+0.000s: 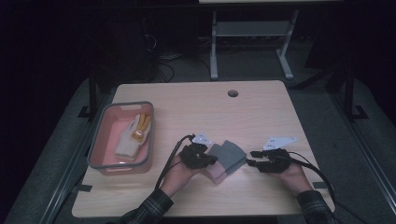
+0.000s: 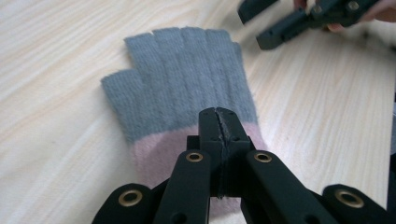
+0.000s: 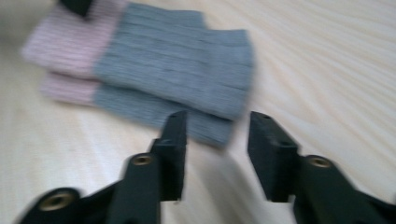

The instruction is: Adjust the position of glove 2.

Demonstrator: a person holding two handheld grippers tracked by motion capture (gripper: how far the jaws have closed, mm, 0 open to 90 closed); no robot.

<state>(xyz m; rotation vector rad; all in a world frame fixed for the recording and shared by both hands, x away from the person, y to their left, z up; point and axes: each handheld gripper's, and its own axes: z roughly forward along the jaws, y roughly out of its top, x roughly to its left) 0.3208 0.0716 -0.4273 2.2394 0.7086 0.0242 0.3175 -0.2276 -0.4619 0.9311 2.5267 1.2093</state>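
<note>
We see the left hand-held gripper (image 2: 219,122) clamped on the pink cuff of the grey glove (image 2: 182,79), folded, apparently, on the table (image 1: 196,100). Right hand-held gripper (image 3: 215,140) stands parted, empty, near the fingertips. Next: carry to the pink bin (image 1: 95,140), probably.

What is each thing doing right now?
Left gripper: shut on the pink cuff of the top grey glove.
Right gripper: open, holding nothing, beside the gloves.
Grey gloves: stacked flat on the table.
Pink bin: holds a white glove.
</note>
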